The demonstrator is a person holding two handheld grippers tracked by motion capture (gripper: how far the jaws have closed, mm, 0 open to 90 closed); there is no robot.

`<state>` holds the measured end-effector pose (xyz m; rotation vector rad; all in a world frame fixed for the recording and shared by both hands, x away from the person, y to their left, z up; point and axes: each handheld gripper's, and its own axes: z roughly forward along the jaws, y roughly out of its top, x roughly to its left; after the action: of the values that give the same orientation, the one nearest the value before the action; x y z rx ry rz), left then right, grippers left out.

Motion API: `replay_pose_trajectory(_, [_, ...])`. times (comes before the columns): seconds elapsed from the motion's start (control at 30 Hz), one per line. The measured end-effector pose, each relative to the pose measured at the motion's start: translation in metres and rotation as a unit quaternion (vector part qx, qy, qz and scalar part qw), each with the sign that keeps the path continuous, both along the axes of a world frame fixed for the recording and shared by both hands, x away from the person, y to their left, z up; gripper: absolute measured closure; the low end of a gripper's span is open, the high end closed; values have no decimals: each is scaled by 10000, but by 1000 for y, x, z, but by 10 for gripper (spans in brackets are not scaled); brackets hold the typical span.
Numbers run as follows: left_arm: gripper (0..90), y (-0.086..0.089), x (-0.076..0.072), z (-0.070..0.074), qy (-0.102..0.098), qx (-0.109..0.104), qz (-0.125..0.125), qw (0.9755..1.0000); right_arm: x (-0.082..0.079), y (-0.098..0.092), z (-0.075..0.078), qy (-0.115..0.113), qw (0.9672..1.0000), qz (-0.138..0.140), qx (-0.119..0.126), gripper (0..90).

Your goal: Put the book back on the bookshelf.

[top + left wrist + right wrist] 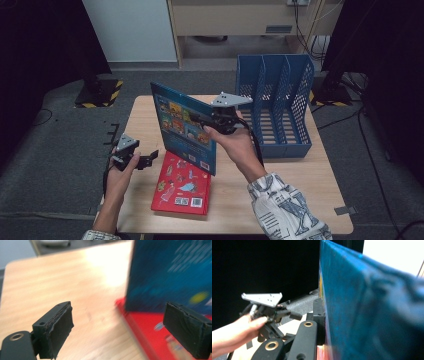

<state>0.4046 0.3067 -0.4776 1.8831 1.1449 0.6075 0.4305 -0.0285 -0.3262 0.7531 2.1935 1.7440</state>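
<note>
At the centre of a wooden table (300,200), the right gripper (200,119) is clamped on the top edge of a blue book (182,127), holding it upright with its lower edge on a red book (182,185) lying flat. The left gripper (150,161), at nine o'clock from the books, has its jaws spread with nothing between them. A blue file rack (275,102) stands at two o'clock.

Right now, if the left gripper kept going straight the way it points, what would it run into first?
Probably the red book lying flat on the table: the open left gripper points at its near edge, just below the upright blue book. Depth is unclear, so it might graze the tabletop first.
</note>
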Motion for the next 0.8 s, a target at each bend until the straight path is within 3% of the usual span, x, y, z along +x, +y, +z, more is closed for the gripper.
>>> replay_pose_trajectory(0.07, [86,4,1,-6,89,107,99,9999,1,0,0,8,10000,-8,11,821])
replay_pose_trajectory(0.13, [85,10,1,-15,267,84,244,9993,2,1,1,12,10000,-28,22,822])
replay_pose_trajectory(0.27, [85,17,-2,-21,442,148,337,9983,2,4,3,-10,10000,-32,17,822])
replay_pose_trajectory(0.4, [86,19,-3,-24,512,106,438,9977,2,5,5,-19,10000,-41,1,823])
replay_pose_trajectory(0.8, [86,31,-2,-34,811,286,696,9939,4,5,16,-69,9999,-102,-47,823])
